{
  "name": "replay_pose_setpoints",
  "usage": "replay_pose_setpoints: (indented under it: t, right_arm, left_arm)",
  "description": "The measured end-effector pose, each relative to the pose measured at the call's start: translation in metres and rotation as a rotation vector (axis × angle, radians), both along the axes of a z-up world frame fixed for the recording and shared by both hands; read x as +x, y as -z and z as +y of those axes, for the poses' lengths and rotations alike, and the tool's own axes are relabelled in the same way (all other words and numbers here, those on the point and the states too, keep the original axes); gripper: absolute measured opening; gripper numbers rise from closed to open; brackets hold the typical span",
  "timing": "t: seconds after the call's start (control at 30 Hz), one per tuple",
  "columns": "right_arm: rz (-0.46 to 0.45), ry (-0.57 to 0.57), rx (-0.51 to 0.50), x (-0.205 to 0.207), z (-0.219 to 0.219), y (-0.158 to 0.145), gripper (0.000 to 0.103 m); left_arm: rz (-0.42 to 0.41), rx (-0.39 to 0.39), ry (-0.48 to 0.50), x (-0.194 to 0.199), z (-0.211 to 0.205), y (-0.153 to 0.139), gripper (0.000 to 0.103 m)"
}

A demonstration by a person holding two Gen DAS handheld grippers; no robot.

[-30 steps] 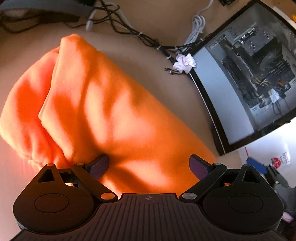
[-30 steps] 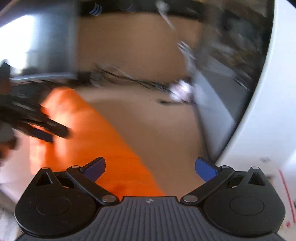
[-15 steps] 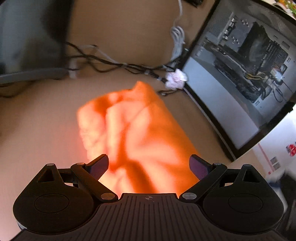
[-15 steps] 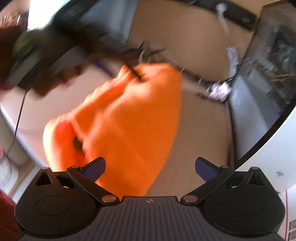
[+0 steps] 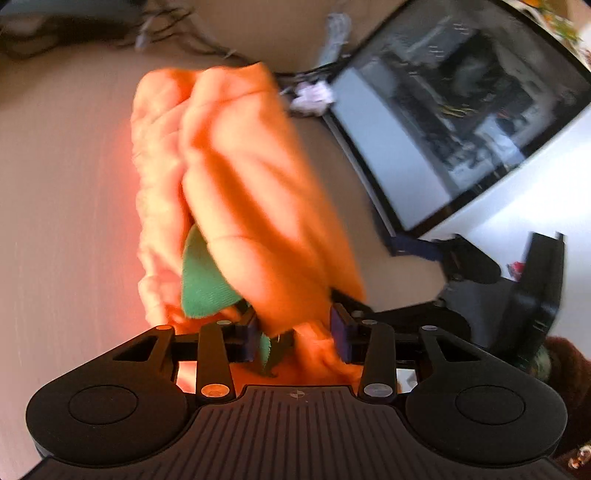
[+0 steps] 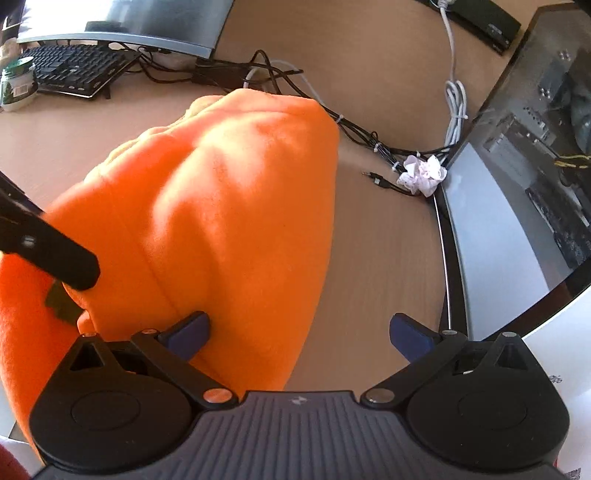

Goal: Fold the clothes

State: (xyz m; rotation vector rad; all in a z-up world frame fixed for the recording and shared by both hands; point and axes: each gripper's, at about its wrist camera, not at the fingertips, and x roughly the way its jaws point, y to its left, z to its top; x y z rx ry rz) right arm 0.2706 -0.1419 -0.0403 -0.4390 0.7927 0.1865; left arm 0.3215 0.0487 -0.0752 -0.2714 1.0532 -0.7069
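An orange fleece garment lies bunched on the tan desk, with a green patch showing in its folds. My left gripper is closing its jaws on a bunch of the orange cloth, and the pads press into it. In the right wrist view the garment rises as a mound. My right gripper stands open over its right edge, the left pad against the cloth and the right pad over bare desk. A black finger of the left gripper reaches into the cloth at the left.
A computer case with a glass side stands at the right. Black cables, a white cable and a crumpled tissue lie behind the garment. A keyboard, a jar and a monitor's base are at the far left.
The left jaws have gone from wide open to narrow around the orange cloth, which is now bunched up. The right gripper has come over the garment's right edge.
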Motion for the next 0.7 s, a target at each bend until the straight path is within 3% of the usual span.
replay_pose_setpoints:
  t: [0.2,0.27,0.4,0.43,0.53,0.63,0.7]
  right_arm:
    - [-0.047,0.017,0.088,-0.008,-0.005,-0.023,0.103]
    - [-0.053,0.037,0.114,-0.006,-0.009,-0.026,0.103]
    - [-0.032,0.070,0.109,-0.006,-0.008,-0.019,0.103]
    - [-0.025,0.069,0.107,-0.007,-0.007,-0.017,0.103]
    - [-0.008,0.069,0.114,-0.009,-0.005,-0.013,0.103]
    - [0.015,0.090,0.170,-0.007,-0.015,-0.017,0.103]
    - [0.031,0.115,0.249,-0.005,-0.028,-0.022,0.103]
  left_arm:
    - [-0.090,0.153,-0.073,0.005,0.015,-0.019,0.051]
    - [-0.136,0.114,-0.099,0.011,0.023,-0.036,0.055]
    - [-0.192,-0.050,-0.046,0.032,0.010,-0.066,0.079]
    - [-0.191,-0.082,-0.020,0.039,-0.001,-0.069,0.080]
    - [-0.126,-0.115,0.039,0.067,-0.036,-0.047,0.080]
    - [-0.057,0.023,0.047,0.080,-0.055,-0.011,0.065]
    - [-0.058,0.061,0.034,0.078,-0.046,0.004,0.063]
